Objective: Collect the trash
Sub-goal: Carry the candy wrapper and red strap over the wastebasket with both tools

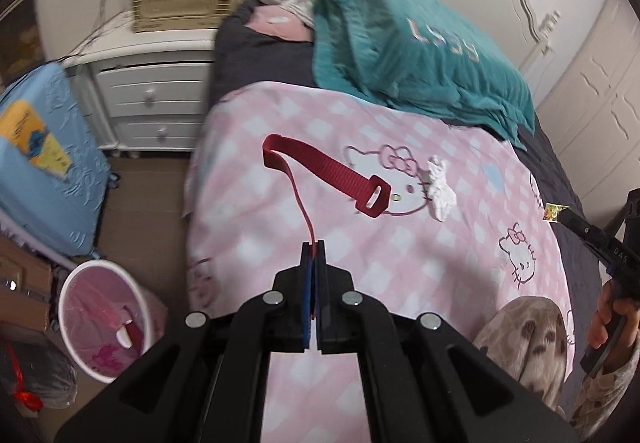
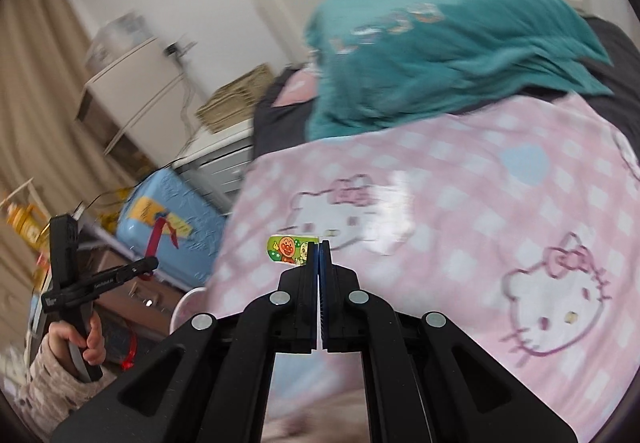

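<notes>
While the left claw (image 1: pixel 314 247) is clenching a red strap (image 1: pixel 324 173) and the right claw (image 2: pixel 320 245) a cartoon sticker (image 2: pixel 292 250), the pink-lined wastebasket (image 1: pixel 102 313) is sitting on the floor down-left of the bed (image 1: pixel 400 263), nearer the left claw.

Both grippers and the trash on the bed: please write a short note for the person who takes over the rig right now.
Left gripper: shut on the red strap, held above the pink blanket.
Right gripper: shut on a small cartoon wrapper.
Crumpled white tissue: lies on the blanket, untouched.
Trash bin: on the floor beside the bed, pink liner, some items already inside.
Left to do: drop both held pieces in the bin, then fetch the tissue.
</notes>
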`<state>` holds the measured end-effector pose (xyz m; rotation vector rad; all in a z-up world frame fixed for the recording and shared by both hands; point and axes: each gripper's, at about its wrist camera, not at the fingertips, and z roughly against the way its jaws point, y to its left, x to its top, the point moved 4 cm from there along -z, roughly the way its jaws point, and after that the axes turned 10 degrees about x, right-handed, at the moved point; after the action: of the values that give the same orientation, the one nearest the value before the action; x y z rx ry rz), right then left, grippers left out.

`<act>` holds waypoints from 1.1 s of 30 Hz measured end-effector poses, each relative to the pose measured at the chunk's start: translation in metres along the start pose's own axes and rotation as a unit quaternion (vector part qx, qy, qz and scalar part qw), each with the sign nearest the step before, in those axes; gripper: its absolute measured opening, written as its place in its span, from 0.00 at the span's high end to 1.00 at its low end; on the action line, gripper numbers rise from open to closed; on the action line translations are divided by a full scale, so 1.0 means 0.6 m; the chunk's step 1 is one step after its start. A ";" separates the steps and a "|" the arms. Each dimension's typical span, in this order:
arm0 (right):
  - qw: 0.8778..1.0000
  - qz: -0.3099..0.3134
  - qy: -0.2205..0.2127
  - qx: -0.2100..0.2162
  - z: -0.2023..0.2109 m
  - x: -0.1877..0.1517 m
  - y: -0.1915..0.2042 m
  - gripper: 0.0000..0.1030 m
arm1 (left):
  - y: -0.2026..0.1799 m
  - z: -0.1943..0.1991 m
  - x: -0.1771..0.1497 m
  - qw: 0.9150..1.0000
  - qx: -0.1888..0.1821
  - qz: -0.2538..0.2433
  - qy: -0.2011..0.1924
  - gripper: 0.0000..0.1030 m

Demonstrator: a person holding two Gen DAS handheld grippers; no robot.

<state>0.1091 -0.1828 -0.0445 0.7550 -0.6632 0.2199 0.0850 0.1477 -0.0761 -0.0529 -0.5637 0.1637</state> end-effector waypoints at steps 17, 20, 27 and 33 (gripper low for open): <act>0.984 0.097 0.114 0.094 -0.188 -0.048 0.262 1.00 | 0.302 0.148 -0.069 0.997 0.061 0.040 -0.029 0.99; 0.979 0.108 0.140 0.104 -0.237 -0.061 0.300 1.00 | 0.352 0.145 -0.097 0.996 0.062 0.059 -0.024 0.99; 0.962 0.141 0.199 0.123 -0.372 -0.106 0.391 1.00 | 0.452 0.090 -0.166 0.995 0.058 0.086 0.005 0.99; 0.942 0.175 0.254 0.132 -0.493 -0.168 0.462 1.00 | 0.543 0.031 -0.233 0.989 0.051 0.131 0.032 0.99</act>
<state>0.0573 0.2264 -0.1113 0.7900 -0.2697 0.8148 -0.0866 0.4454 -0.1650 -0.0328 -0.4820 0.4458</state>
